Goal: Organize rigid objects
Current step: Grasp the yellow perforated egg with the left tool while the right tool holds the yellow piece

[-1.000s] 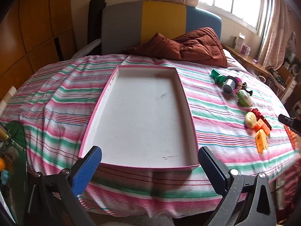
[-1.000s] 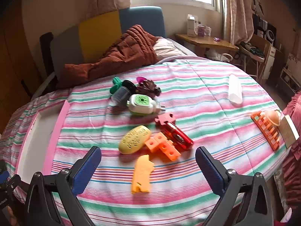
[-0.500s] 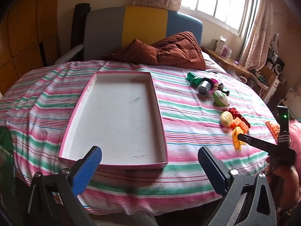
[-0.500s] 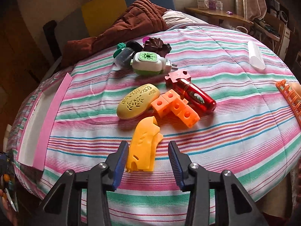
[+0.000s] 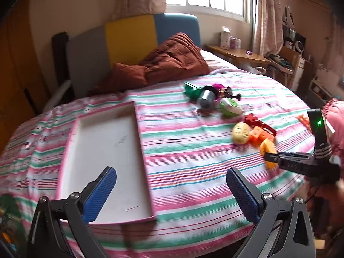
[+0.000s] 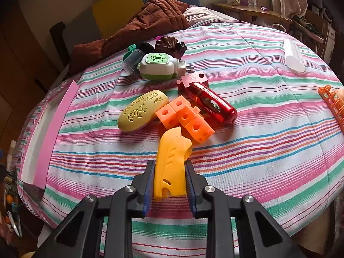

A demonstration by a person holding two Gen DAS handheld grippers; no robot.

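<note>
The yellow plastic piece [image 6: 172,163] lies on the striped bedspread [image 6: 268,129] at the near edge of the toy cluster, and the right gripper [image 6: 169,180] has just been closing its fingers [image 6: 149,178] on it; the blue pads now press both long sides, so it is gripped near its near end, probably to carry it to the tray [image 5: 103,150]. That pink-rimmed white tray sits well apart to the left, bare inside, likely the sorting target. Just beyond the yellow piece lie orange linked cubes [image 6: 187,118], a pale yellow perforated oval [image 6: 142,109] and a red capsule [image 6: 212,106], close enough to be nudged on lifting.

The left gripper [image 5: 171,191] hovers over the tray's near right corner, fingers spread wide, holding nothing.

An orange rack [image 6: 333,103] is cut off at the right edge. The yellow piece's underside and the tray's near rim are hidden.
</note>
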